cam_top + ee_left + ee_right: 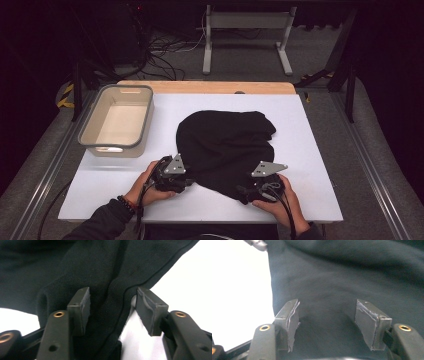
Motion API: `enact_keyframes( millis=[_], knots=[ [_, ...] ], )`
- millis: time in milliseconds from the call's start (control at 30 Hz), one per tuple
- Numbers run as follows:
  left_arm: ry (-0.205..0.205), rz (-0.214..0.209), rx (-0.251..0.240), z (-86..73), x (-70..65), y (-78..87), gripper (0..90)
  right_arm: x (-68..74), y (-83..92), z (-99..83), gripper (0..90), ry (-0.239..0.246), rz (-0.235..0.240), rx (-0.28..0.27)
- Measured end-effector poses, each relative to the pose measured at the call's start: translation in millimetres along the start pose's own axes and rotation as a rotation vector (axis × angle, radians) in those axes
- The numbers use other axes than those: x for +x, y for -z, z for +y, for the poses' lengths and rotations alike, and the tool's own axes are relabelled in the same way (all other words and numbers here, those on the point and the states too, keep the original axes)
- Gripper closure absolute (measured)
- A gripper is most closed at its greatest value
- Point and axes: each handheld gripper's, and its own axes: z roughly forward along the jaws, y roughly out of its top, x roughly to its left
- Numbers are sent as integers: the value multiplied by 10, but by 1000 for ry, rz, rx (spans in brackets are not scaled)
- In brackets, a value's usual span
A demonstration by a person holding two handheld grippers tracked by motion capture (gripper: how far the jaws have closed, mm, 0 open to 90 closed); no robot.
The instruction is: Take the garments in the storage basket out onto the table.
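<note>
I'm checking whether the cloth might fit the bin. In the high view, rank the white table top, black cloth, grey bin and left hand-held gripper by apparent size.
1. White table top
2. Black cloth
3. Grey bin
4. Left hand-held gripper

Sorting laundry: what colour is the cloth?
Black cloth, clearest in the high view.

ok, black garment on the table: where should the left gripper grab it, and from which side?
Probably the stitched hem at the black garment near-left edge, coming from the person's side. In the left gripper view that hem runs between the open left gripper jaws, a thin edge with bare table beside it.
</note>
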Motion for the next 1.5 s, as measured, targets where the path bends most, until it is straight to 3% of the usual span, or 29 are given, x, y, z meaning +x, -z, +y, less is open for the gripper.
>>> enact_keyframes(
  millis=[67,100,133,167,200,267,400,433,500,567,600,633,667,700,800,867,967,1033,1067,1100,1133,1200,1267,1367,1400,1433,1467,1500],
  knots=[
    [7,-19,-3,1,31,-7,517,14,-31,-7,447,21,-16,14],
    [-3,-11,0,5,35,-3,578,22,-29,-10,518,27,-14,9],
    [-3,-2,1,8,43,-2,700,20,-8,-16,673,34,-9,8],
    [-3,-2,1,8,43,-2,746,20,-8,-16,673,34,-9,8],
    [2,-35,5,7,60,-4,746,14,0,-25,740,31,-7,6],
    [-5,-41,6,15,58,-6,858,6,54,-54,890,75,-8,17],
    [-11,-77,21,41,30,4,877,7,125,-69,896,87,0,37],
    [-5,-107,23,46,15,17,877,7,125,-69,896,87,0,37],
    [-24,-120,31,60,-46,45,879,10,239,-76,897,93,1,32],
    [-57,-149,26,75,-183,93,879,10,345,-95,897,86,-6,19],
    [-57,-149,26,75,-183,93,879,10,345,-95,897,86,-6,19],
    [-80,-164,32,82,-288,121,879,13,465,-128,897,75,-8,6],
    [-80,-164,32,82,-288,121,879,13,465,-128,897,75,-8,6],
    [-98,-183,27,85,-364,145,879,16,573,-180,897,59,-4,-4],
    [-132,-201,22,87,-522,203,878,19,659,-245,897,50,-5,0],
    [-127,-209,1,88,-584,254,874,28,712,-290,894,36,15,-11],
    [-121,-197,-33,91,-619,324,837,31,704,-274,860,38,17,-16],
    [-103,-192,-46,83,-606,344,767,12,682,-230,747,33,-2,-30],
    [-100,-192,-57,73,-591,360,767,12,682,-230,747,33,-2,-30],
    [-84,-180,-77,57,-567,395,729,-21,663,-187,690,15,-33,-67],
    [-84,-180,-77,57,-567,395,704,-21,663,-187,690,15,-33,-67],
    [-73,-160,-106,48,-540,439,663,-87,626,-111,580,5,-66,-104],
    [-56,-120,-127,56,-472,479,637,-136,605,-65,576,4,-84,-111],
    [-18,-89,-134,53,-317,473,592,-329,495,60,524,-23,-110,-139],
    [-14,-58,-129,50,-266,449,564,-409,439,107,519,-32,-132,-145],
    [-4,7,-112,45,-166,370,495,-561,309,191,468,-57,-177,-169],
    [-4,7,-112,45,-166,370,447,-614,253,219,449,-60,-195,-167],
    [24,25,-102,45,-99,315,447,-614,253,219,449,-60,-195,-167]
  ],
)
